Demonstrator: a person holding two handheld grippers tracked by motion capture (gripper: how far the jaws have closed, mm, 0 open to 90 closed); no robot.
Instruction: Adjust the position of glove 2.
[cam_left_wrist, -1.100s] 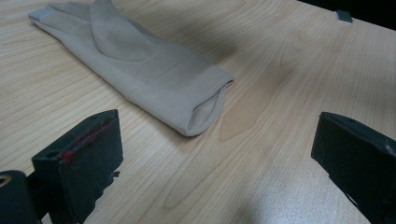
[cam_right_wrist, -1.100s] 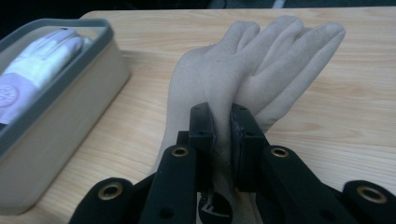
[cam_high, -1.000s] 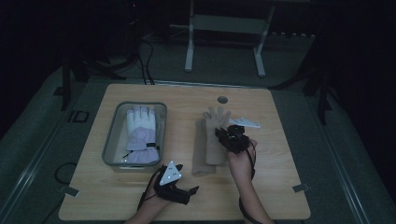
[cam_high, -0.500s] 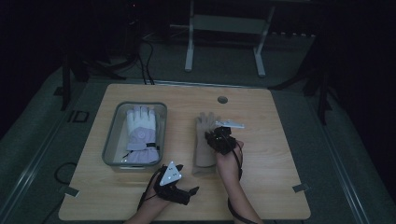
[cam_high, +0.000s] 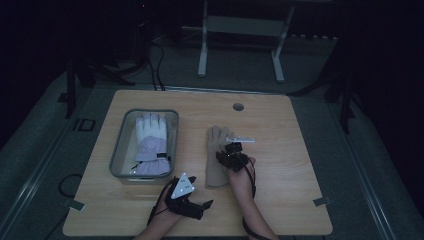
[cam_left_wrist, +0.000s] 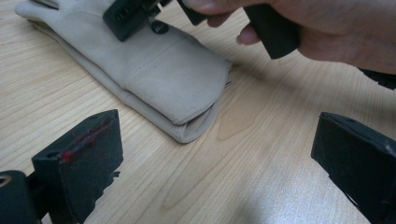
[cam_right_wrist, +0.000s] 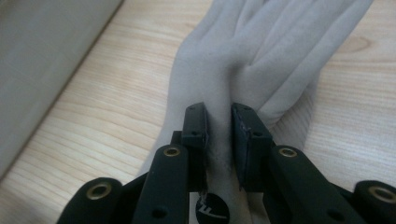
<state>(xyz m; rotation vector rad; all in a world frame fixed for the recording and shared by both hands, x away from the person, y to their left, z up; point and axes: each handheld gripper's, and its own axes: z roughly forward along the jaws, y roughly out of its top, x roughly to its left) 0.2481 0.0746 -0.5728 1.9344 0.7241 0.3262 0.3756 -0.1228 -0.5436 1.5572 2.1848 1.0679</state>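
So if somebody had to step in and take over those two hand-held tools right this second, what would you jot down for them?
Right gripper: down on the beige suede glove, a fold of the fabric pinched between its fingers; its jaws have just been opening a little.
Left gripper: open, holding nothing, low over the light wooden table near the beige glove's cuff.
Things: the beige glove lies flat at mid-table; a white and lilac padded glove already lies in the clear plastic bin at the left.
Done: one glove binned.
Left, probably: lift the beige glove and put it in the bin too.
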